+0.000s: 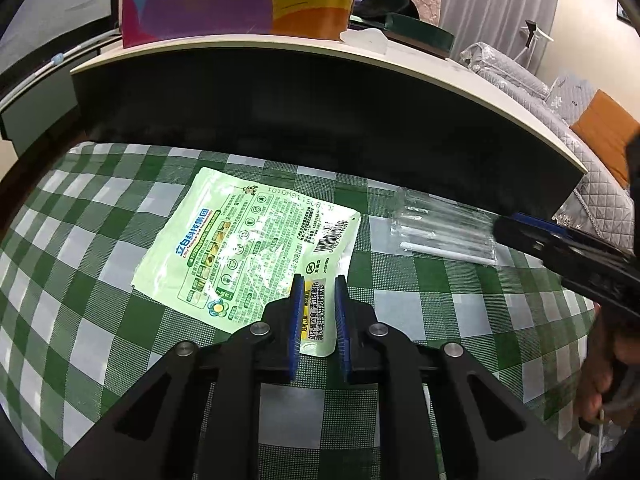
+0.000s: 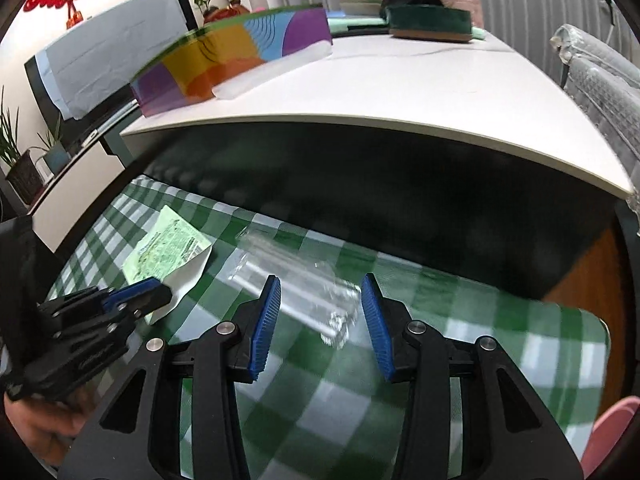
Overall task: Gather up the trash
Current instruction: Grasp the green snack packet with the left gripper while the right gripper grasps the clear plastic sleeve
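Likely the flat pale-green printed plastic pouch point(image 1: 248, 240), lying flush on the green-and-white checked cloth point(image 1: 80, 280), will slide or crumple rather than lift, since the left gripper point(image 1: 318, 284) straddles only its near corner with blue pads narrowly parted and nothing clamped. The right gripper point(image 2: 320, 288) is spread wide and empty around the crinkled clear plastic wrapper point(image 2: 296, 280); thin film could slip out.
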### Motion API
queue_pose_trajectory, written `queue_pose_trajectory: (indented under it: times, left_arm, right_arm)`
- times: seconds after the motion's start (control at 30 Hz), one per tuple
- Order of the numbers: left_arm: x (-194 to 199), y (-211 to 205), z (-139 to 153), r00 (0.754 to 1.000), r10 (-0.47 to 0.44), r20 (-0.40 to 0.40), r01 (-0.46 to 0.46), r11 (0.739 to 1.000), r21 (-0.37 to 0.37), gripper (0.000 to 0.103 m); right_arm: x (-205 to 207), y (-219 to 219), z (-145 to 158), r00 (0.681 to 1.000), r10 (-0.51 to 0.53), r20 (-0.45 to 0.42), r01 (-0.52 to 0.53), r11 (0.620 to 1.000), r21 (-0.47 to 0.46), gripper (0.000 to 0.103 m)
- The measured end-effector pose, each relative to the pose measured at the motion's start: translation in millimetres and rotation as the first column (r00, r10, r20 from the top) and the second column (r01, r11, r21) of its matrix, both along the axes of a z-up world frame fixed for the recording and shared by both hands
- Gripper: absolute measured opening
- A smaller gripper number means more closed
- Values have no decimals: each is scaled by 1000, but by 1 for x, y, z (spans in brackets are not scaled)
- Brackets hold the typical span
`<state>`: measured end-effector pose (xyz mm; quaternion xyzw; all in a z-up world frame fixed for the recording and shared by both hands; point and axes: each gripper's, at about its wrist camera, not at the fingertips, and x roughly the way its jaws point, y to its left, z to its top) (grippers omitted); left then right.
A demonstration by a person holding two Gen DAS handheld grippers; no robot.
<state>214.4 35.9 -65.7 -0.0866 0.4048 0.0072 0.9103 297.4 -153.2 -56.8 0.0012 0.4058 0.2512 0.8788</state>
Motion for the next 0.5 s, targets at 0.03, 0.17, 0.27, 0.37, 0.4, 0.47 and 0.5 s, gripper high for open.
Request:
queue_pose_trajectory:
  times: [0.03,0.17,0.27,0.37,0.4,0.47,0.5]
  left_arm:
    - [0,0,0,1000,0,0,0,1000,-1,15]
    - [0,1,0,1000,-1,-2,1,1000,-2,15]
    - [0,1,0,1000,0,1,0,1000,-1,15]
    - [0,0,0,1000,0,3,0,1000,0,15]
    - [-1,-1,0,1000,2,4,-2,1000,-1,15]
    - [-2,-1,1,1000,3,4,-3,1000,-3,15]
    - [-4,-2,1,1000,0,4,0,1000,-3,15]
  right_arm:
    - [4,3,-2,1000,2,-6,-2,1000,-3,43]
    - [10,10,-10,999,25,-39,-26,999,-25,42]
    - [7,10,-13,998,28,-48,-29,999,-25,17]
    - [-1,4,-15,998,21,-62,-22,1000,-5,4]
    - [-5,2,-13,998,18,-59,-19,1000,-3,3]
    - [-13,-2,-9,999,13,-53,-13,1000,0,2]
    - [-19,-5,-6,999,8,-48,-8,1000,5,2]
